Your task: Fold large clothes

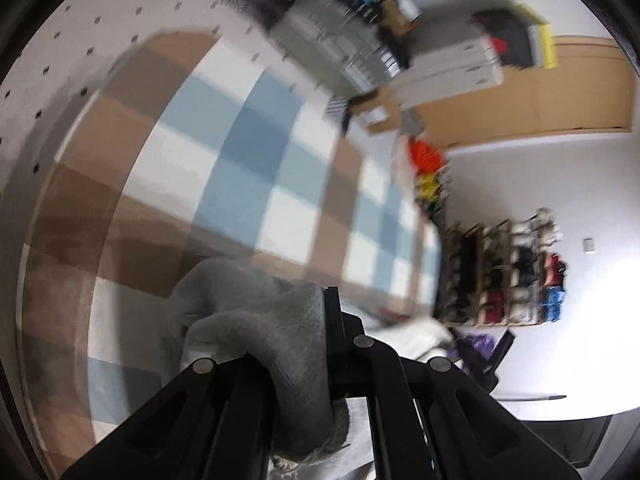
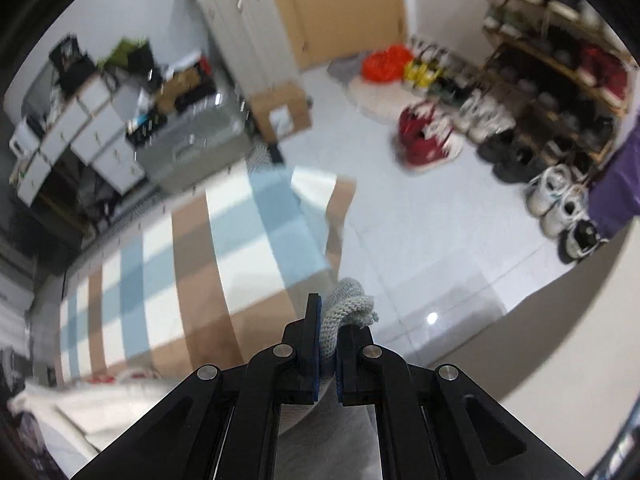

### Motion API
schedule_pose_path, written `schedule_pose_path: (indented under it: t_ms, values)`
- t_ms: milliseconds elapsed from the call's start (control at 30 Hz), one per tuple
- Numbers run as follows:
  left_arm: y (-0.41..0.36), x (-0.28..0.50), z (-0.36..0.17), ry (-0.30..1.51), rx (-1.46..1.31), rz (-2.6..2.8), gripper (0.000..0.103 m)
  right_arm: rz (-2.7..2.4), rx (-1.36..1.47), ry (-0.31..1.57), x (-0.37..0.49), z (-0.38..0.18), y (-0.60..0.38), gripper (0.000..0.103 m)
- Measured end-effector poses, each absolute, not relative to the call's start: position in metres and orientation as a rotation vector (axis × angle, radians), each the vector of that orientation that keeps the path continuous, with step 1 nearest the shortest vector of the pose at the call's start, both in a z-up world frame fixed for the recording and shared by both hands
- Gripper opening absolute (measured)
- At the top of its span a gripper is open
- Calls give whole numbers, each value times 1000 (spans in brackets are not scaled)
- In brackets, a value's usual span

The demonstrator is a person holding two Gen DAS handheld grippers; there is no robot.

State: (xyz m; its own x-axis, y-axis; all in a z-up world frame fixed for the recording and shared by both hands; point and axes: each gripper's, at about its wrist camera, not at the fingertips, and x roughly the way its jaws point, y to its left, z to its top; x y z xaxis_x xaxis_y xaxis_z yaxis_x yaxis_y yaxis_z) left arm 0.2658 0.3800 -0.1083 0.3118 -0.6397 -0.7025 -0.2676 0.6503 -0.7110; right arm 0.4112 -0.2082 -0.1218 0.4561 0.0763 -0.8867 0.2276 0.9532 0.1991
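Grey knit garment [image 1: 276, 344] bulges between the jaws of the left gripper [image 1: 296, 344], which are clenched on a thick fold of it, above a checked blanket [image 1: 248, 152] of blue, white and brown on a bed. From the right wrist, the right gripper [image 2: 329, 344] has its jaws clamped on a ribbed edge of the same grey garment [image 2: 346, 312], at the blanket's corner over a pale tiled floor [image 2: 420, 220], shoe rack [image 2: 560, 80] beyond.

The left gripper [image 1: 300, 344] points downward, its jaws closed on grey knit cloth [image 1: 256, 320]. The right gripper [image 2: 329, 336] points more steeply down, also clamped on it.
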Motion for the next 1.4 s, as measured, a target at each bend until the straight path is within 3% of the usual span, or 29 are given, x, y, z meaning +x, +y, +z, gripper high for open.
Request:
schedule_pose_path:
  t_ms: [67, 100, 133, 167, 200, 233, 267, 300, 400, 467, 600, 767, 900, 933, 967, 1000, 1033, 1400]
  values:
    - [381, 259, -117, 1295, -903, -280, 0, -81, 322, 1119, 412, -128, -208, 11]
    - [382, 253, -114, 1276, -908, -291, 1, -72, 344, 1134, 411, -130, -211, 23]
    - [381, 250, -108, 1265, -906, -299, 10, -64, 366, 1136, 409, -128, -213, 33]
    - [382, 242, -99, 1244, -896, -308, 20, -57, 395, 1110, 401, -122, -219, 56]
    - [384, 238, -91, 1218, -891, -309, 56, -57, 403, 1065, 394, -113, -223, 65]
    - [388, 228, -77, 1173, -882, -293, 89, -61, 401, 1018, 386, -102, -227, 66]
    - [394, 218, -61, 1119, -876, -271, 91, -57, 403, 966, 376, -88, -233, 71]
    - [400, 209, -45, 1070, -865, -262, 91, -41, 418, 926, 363, -75, -237, 80]
    - [404, 180, -20, 1039, -812, -243, 92, 44, 438, 839, 319, -45, -237, 85]
    - [394, 159, -24, 1069, -766, -263, 92, 102, 424, 801, 288, -31, -227, 86]
    - [371, 105, -57, 1192, -650, -252, 92, 225, 434, 694, 210, -23, -199, 99]
    - [355, 60, -120, 1323, -544, -197, 92, 399, 576, 649, 117, -55, -152, 100]
    - [361, 54, -156, 1328, -639, -203, 91, 507, 710, 673, 67, -83, -117, 100]
    - [362, 54, -158, 1317, -658, -229, 85, 524, 728, 679, 61, -86, -113, 100]
    - [363, 55, -161, 1298, -659, -259, 72, 542, 747, 679, 53, -90, -111, 100]
    - [363, 58, -162, 1289, -629, -263, 28, 552, 750, 680, 47, -93, -106, 100]
    - [363, 62, -165, 1293, -596, -261, 13, 554, 740, 671, 41, -95, -104, 100]
    - [390, 54, -134, 1198, -549, -372, 8, 494, 702, 724, 38, -124, -109, 100]
